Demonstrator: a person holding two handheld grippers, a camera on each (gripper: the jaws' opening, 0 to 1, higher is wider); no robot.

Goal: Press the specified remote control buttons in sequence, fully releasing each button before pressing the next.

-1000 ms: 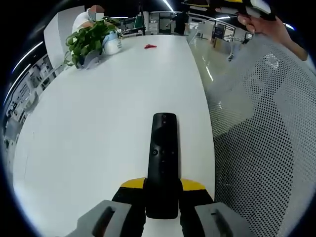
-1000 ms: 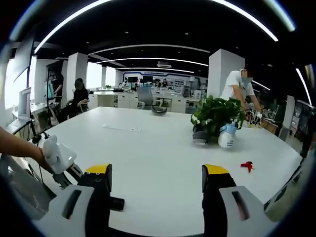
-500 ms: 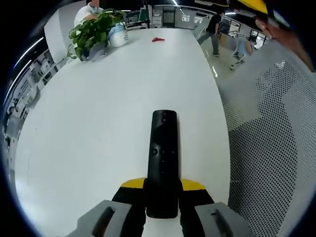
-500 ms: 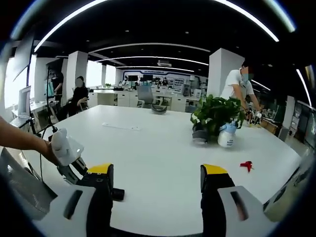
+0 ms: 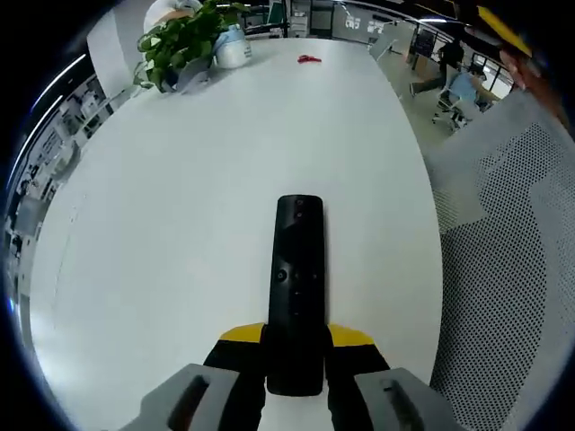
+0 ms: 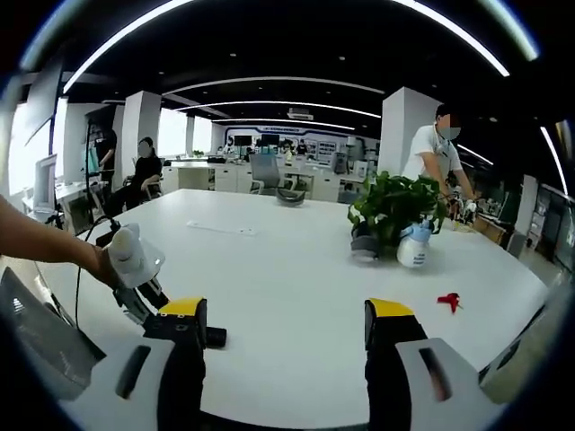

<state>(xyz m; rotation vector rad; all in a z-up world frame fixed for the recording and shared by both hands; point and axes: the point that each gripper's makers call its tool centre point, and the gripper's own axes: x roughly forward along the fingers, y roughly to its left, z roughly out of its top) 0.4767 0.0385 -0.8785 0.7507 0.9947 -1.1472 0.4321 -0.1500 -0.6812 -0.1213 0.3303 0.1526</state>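
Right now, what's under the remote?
The white table lies beneath the remote. The left tool grips its near end, hiding that part's underside. Whether it touches the table is unclear.

Grey tongs (image 5: 295, 359) with yellow-capped tips

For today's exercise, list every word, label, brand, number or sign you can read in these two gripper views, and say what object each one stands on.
No text can be read in either view.
Remote control held in the left gripper: button markings too small to read.
White spray bottle beside the potted plant: its label is blurred.
Lit panels on the far wall: too small and blurred to read.
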